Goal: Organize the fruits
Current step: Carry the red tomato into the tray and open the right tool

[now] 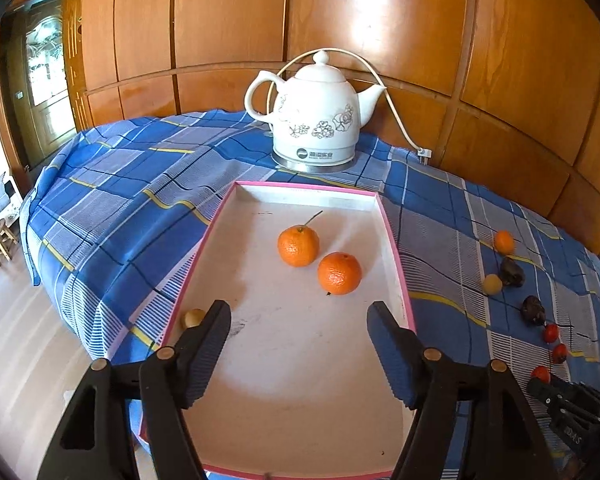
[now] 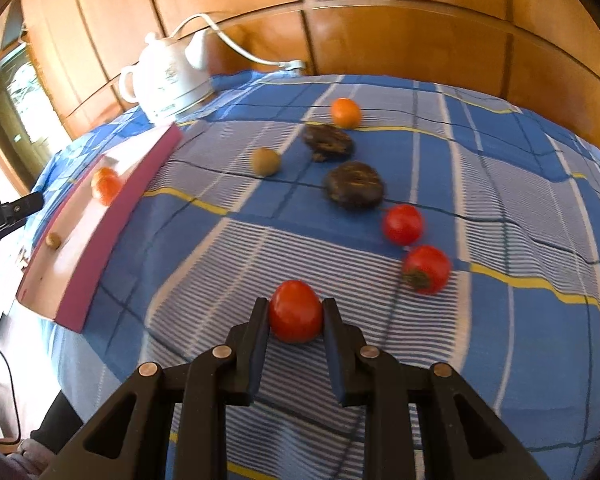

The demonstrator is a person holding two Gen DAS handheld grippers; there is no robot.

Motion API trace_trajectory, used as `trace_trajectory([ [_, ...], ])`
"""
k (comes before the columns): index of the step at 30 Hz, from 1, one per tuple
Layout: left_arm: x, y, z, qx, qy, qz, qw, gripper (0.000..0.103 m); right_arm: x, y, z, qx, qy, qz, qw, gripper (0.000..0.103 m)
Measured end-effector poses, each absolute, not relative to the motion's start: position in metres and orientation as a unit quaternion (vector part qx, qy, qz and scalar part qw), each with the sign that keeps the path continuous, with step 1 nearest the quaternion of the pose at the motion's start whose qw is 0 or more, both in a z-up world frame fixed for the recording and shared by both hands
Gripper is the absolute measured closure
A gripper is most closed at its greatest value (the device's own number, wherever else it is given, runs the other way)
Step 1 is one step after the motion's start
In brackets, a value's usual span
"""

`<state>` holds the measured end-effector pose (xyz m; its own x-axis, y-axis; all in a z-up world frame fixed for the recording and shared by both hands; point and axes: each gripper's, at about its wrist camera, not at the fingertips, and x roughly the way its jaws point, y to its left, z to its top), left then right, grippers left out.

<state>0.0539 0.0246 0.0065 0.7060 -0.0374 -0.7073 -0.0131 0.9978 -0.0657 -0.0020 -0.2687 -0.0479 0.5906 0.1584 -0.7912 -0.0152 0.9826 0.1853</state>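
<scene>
The left gripper (image 1: 299, 330) hangs over the near half of the pink-rimmed tray (image 1: 396, 254), its jaws spread apart with nothing between them; the tray lies on a table under a blue checked cloth (image 1: 132, 200), with a white kettle (image 1: 314, 118) standing just past the tray's far edge, near the table's back edge. Two oranges (image 1: 298, 246) sit touching or all but touching in the far half of the tray, nearer its right rim; a small tan fruit (image 1: 193, 318) lies against the tray's left rim, just beside the left finger.

The right gripper (image 2: 295, 312) is clenched on a red tomato (image 2: 295, 311), both pads pressing its sides, over the cloth toward the table's near edge; whether the tomato is clear of the cloth I cannot tell. To the right of the tray, on the cloth, a line of loose fruit runs from near edge to far: two more red tomatoes (image 2: 427, 269), two dark brown wrinkled fruits (image 2: 354, 185), a small tan fruit (image 2: 266, 161) between them and the tray, and a small orange (image 2: 345, 112) farthest back; all lie well apart from the tray.
</scene>
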Motion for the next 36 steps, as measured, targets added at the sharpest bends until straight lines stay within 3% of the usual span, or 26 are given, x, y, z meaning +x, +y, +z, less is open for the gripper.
trace_trajectory([
  [26, 0.048, 0.051, 0.021, -0.043, 0.34, 0.041, 0.939, 0.03, 0.056, -0.128, 0.014, 0.003, 0.402, 0.254, 0.88, 0.077],
  [36, 0.049, 0.065, 0.019, -0.057, 0.337, 0.06, 0.938, 0.03, 0.079, -0.085, -0.002, -0.032, 0.416, 0.261, 0.871, 0.077],
])
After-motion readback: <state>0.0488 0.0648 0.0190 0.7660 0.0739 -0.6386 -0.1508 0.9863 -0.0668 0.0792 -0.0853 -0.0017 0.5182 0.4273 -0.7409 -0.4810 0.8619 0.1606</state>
